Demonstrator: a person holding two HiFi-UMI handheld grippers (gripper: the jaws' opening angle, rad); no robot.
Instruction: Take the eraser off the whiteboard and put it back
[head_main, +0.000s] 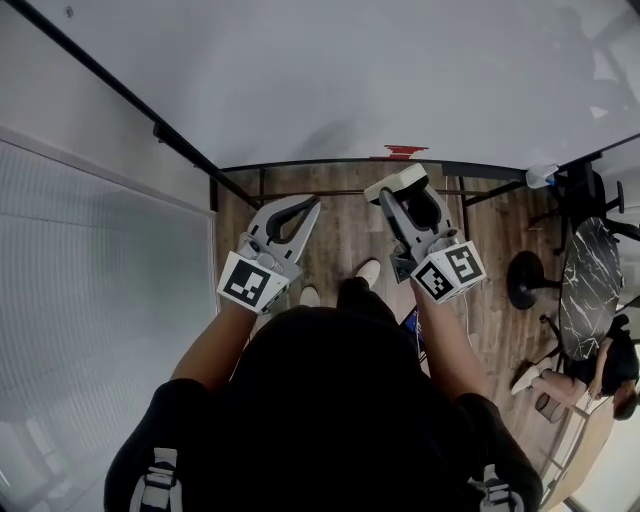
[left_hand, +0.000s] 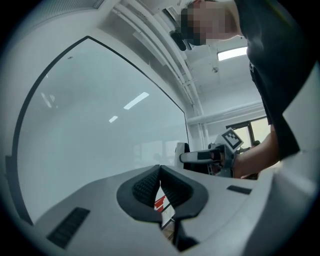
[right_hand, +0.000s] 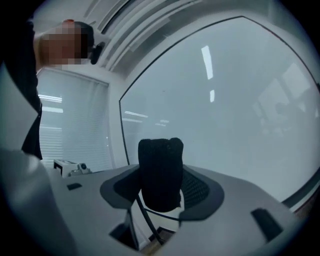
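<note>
The eraser (head_main: 395, 182) is a white block with a black felt face (right_hand: 160, 172). My right gripper (head_main: 402, 192) is shut on it and holds it in the air a little in front of the whiteboard (head_main: 350, 80), felt side towards the gripper's camera. In the left gripper view the same gripper (left_hand: 200, 156) appears off to the right, pointing at the board (left_hand: 90, 125). My left gripper (head_main: 303, 210) is beside it on the left, its jaws shut with nothing between them (left_hand: 160, 171). The board (right_hand: 230, 100) fills most of the right gripper view and looks blank.
A red object (head_main: 403, 152) sits at the foot of the whiteboard, by its black frame. Window blinds (head_main: 90, 300) cover the left wall. A dark marble table (head_main: 590, 280), a round stool base (head_main: 527, 280) and a seated person (head_main: 600, 370) are to the right on the wooden floor.
</note>
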